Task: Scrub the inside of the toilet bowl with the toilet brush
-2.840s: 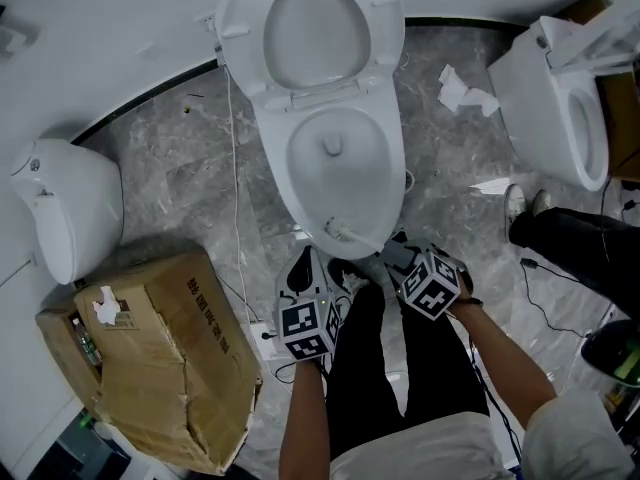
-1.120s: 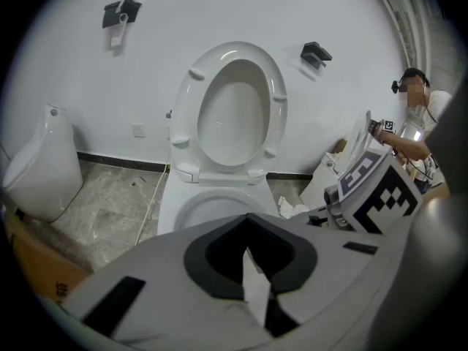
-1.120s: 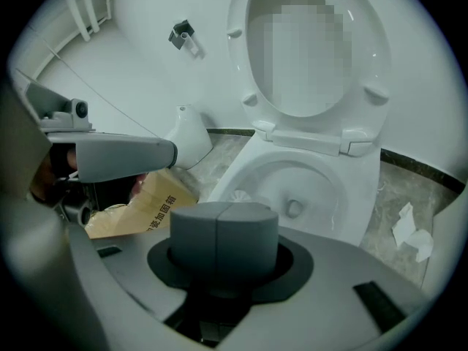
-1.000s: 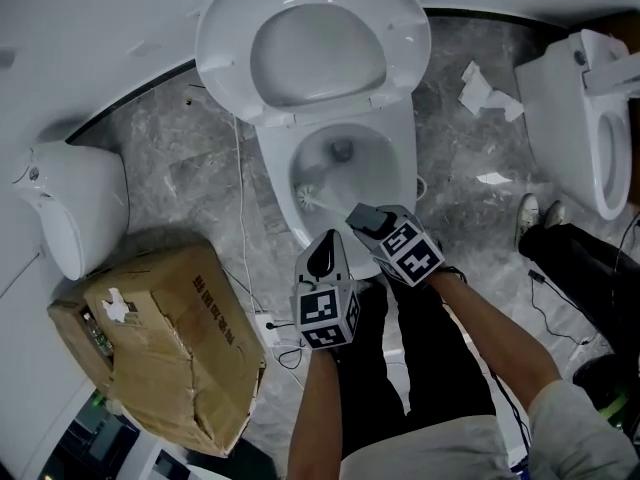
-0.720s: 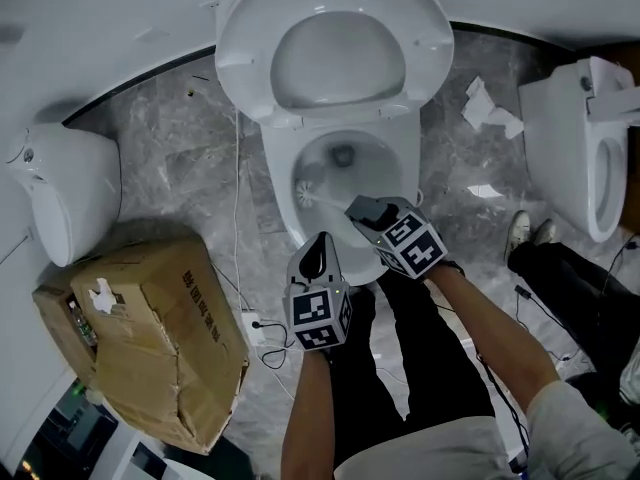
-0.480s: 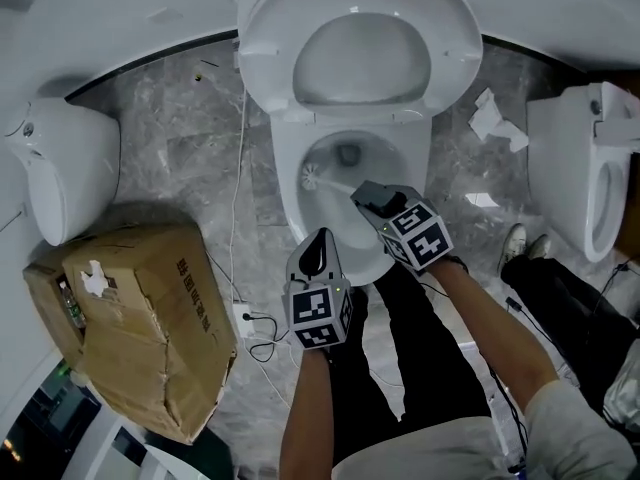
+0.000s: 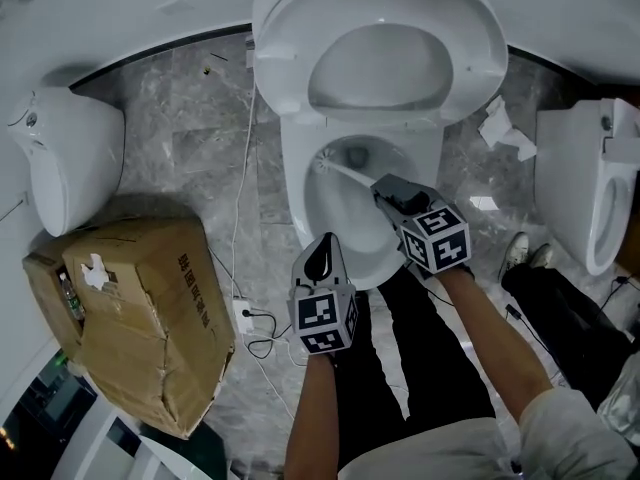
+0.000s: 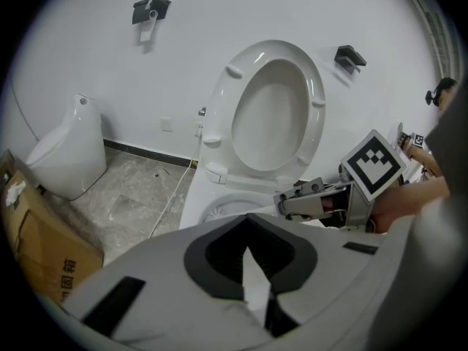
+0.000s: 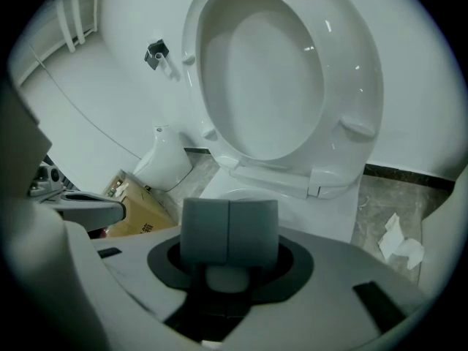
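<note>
Since a second ago, the right gripper (image 7: 390, 190) has carried the toilet brush (image 7: 350, 175) farther up the bowl's left wall. The bristle head now lies against the upper left inside of the toilet bowl (image 7: 335, 230), just under the rim. The right pads are clamped on the white handle (its end shows beneath them in the right gripper view). The left gripper (image 7: 320, 256) hangs at the near rim, fingers pressed together, empty. The seat lid (image 7: 400, 8) stands raised.

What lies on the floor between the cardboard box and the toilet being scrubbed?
In the head view, a white cable runs along the marble floor between cardboard box and toilet, ending at a plug.
</note>
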